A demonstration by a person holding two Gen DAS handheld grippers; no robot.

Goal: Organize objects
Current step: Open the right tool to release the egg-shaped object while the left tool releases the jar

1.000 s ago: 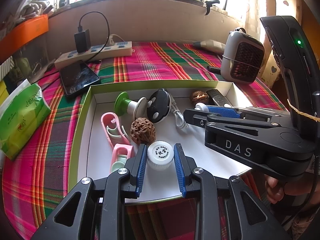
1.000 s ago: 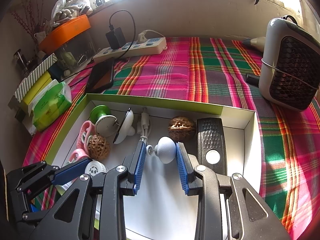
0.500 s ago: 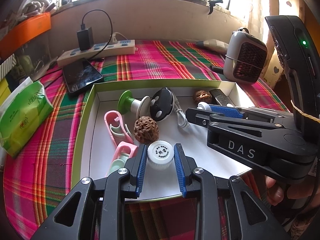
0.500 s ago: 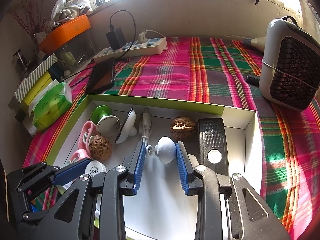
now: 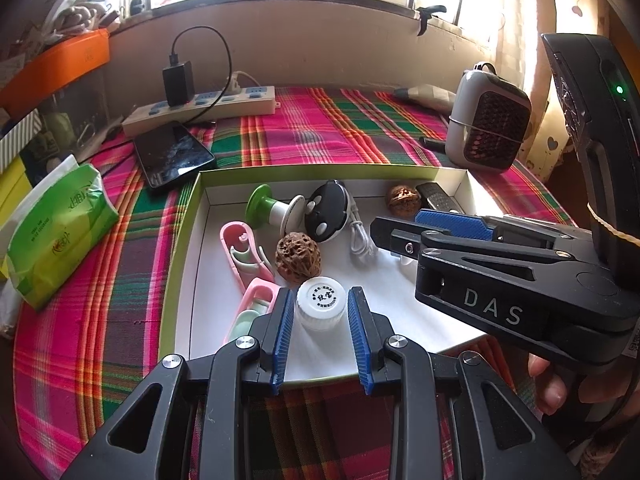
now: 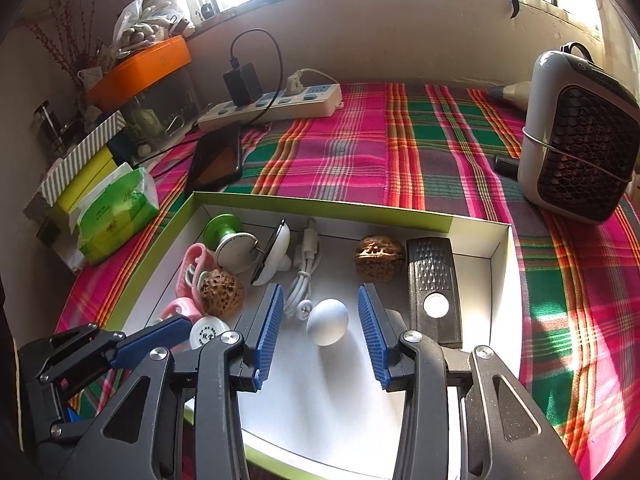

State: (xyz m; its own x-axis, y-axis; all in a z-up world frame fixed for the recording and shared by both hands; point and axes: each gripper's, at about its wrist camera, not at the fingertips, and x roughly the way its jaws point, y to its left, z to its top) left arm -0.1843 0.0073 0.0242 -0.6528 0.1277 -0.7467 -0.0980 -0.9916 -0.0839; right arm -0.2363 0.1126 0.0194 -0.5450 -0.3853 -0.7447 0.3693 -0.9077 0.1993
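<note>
A green-rimmed white tray [image 5: 188, 216] [image 6: 476, 224] lies on the plaid cloth. My left gripper [image 5: 321, 312] stands open around a white bottle cap [image 5: 321, 300] in the tray, with a small gap on each side. My right gripper [image 6: 320, 322] is open, and a white egg-shaped knob [image 6: 327, 321] lies on the tray floor between its fingers, touching neither. In the tray are also two walnuts [image 6: 221, 292] [image 6: 379, 258], pink clips [image 5: 240, 248], a green-and-white spool [image 5: 272, 208], a black-and-white disc [image 5: 328, 212], a white cable [image 6: 306, 268] and a black remote [image 6: 434, 288].
A green tissue pack [image 5: 60, 224] lies left of the tray. A phone [image 5: 172, 156] and a power strip [image 5: 200, 110] with a charger lie behind it. A small heater [image 6: 580, 136] stands at the right. An orange box [image 6: 140, 68] sits at the back left.
My right gripper has opened and let go of the white knob, which now lies on the tray. My left gripper's fingers have parted slightly from the bottle cap.
</note>
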